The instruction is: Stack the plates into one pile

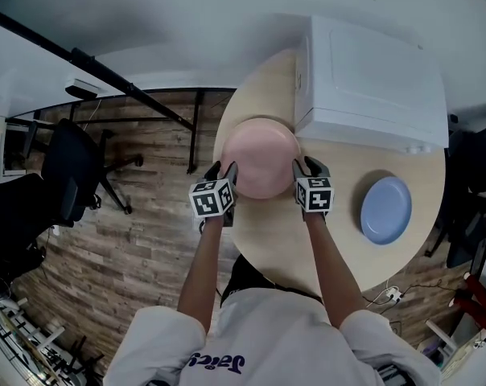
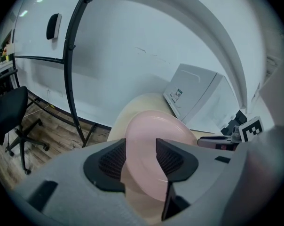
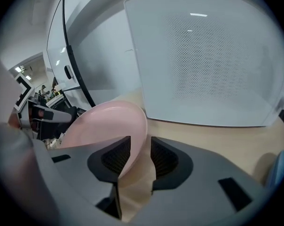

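Pink plate (image 1: 261,157) between parted jaws of left gripper (image 1: 223,170) and right gripper (image 1: 309,166)

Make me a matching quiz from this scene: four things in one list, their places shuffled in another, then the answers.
1 pink plate
2 blue plate
3 white box
4 black chair

A on the wooden floor
B far side of the table
C between the jaws of left gripper and right gripper
D alone, right part of the table

Pairs: 1-C, 2-D, 3-B, 4-A
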### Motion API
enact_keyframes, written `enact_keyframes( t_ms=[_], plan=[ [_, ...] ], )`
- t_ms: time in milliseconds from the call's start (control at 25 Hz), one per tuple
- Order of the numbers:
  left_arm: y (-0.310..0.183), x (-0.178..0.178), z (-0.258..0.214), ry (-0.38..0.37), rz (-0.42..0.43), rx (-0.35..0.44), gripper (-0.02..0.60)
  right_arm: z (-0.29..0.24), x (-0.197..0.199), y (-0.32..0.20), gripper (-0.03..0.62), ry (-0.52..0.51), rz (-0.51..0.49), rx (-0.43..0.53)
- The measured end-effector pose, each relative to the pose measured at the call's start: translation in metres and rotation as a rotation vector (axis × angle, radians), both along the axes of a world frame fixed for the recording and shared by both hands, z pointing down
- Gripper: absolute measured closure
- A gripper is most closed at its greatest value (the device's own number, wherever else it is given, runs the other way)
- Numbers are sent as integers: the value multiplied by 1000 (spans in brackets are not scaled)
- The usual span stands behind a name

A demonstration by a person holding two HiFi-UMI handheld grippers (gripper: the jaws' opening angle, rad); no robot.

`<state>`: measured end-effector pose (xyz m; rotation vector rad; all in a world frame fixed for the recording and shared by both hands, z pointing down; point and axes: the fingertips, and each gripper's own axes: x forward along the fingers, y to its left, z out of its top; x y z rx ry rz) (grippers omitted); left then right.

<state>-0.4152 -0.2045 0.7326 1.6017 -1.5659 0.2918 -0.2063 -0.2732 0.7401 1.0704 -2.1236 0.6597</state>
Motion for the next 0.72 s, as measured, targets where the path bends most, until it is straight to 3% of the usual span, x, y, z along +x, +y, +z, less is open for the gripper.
enact_keyframes(
  t_ms=[360, 720],
  plan=[
    [-1, -13, 20, 2, -46, -63, 394, 11, 1, -5, 467, 5, 40, -28],
    [2, -22, 26, 4, -108, -101, 539, 13, 2, -5, 528, 5, 59, -37]
  ],
)
